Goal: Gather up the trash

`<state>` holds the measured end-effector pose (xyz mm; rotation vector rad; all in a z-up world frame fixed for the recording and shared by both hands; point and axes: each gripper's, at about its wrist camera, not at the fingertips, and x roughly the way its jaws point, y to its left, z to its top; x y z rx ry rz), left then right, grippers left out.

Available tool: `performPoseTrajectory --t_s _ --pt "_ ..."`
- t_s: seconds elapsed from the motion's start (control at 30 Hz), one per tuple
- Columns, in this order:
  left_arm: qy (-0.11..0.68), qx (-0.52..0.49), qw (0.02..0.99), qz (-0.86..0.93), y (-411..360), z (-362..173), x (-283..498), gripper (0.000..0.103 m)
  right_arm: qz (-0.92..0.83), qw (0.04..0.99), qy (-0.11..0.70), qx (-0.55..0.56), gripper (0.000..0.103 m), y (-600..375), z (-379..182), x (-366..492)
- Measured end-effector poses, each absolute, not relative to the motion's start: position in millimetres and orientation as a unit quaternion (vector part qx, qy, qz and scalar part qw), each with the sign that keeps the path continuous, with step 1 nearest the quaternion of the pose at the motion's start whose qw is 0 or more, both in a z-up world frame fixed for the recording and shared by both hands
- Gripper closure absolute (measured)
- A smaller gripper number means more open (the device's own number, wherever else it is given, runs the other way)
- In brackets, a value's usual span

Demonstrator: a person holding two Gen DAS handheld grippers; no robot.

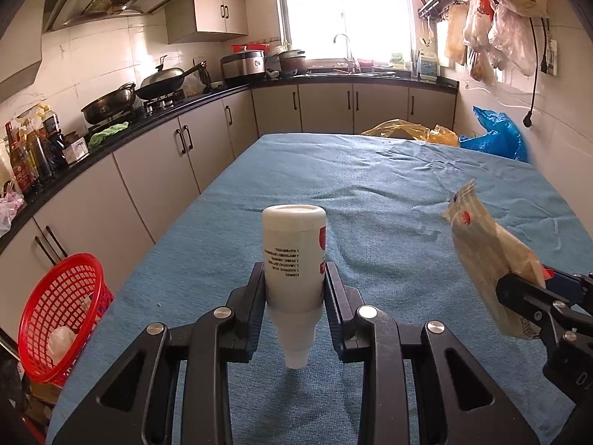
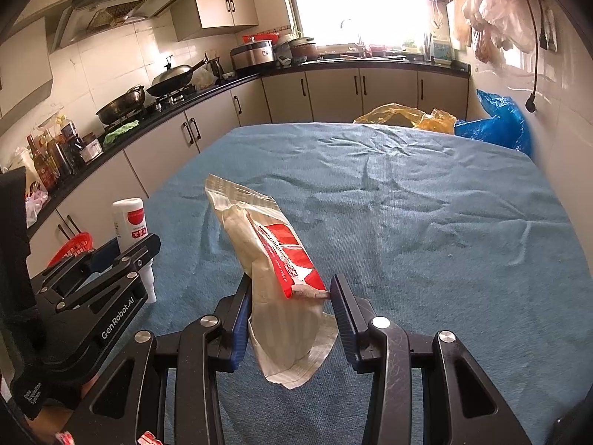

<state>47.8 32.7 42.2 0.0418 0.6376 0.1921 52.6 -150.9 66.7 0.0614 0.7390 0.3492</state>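
Gripping inverted white plastic bottle (image 1: 294, 259) in left gripper (image 1: 294, 289), crinkled red-and-beige wrapper (image 2: 274, 259) in right gripper (image 2: 291, 296) (thin hold); wrapper could slip before red mesh basket (image 1: 63, 311).

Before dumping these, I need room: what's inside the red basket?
Inside the red basket, a crumpled white wad lies near the bottom; anything beneath it is hidden by the mesh wall.

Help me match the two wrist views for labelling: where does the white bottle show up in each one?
Left wrist view: the white bottle is at centre, upside down, clamped in the left gripper.
Right wrist view: the same bottle is at the left edge, held above the blue cloth.
Shared landmark: the red basket, low left in both views.
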Motion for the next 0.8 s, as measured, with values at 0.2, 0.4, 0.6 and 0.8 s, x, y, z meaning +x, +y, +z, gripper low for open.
performPoseTrajectory --t_s 0.2,0.4,0.6,0.8 --pt "0.304 0.020 0.947 0.101 33.1 51.8 38.1 0.074 0.164 0.924 0.345 0.034 0.059 -154.7 73.9 50.6" --pt "0.296 0.010 0.949 0.104 43.1 64.8 17.1 0.074 0.165 0.925 0.339 0.047 0.059 -154.9 80.5 46.1" --pt "0.284 0.003 0.952 0.115 62.1 77.6 -5.6 0.074 0.183 0.921 0.339 0.064 0.059 -145.0 89.4 33.6" --pt "0.282 -0.014 0.951 0.130 88.2 83.3 -21.3 0.074 0.210 0.912 0.346 0.069 0.059 -122.9 91.2 19.5"
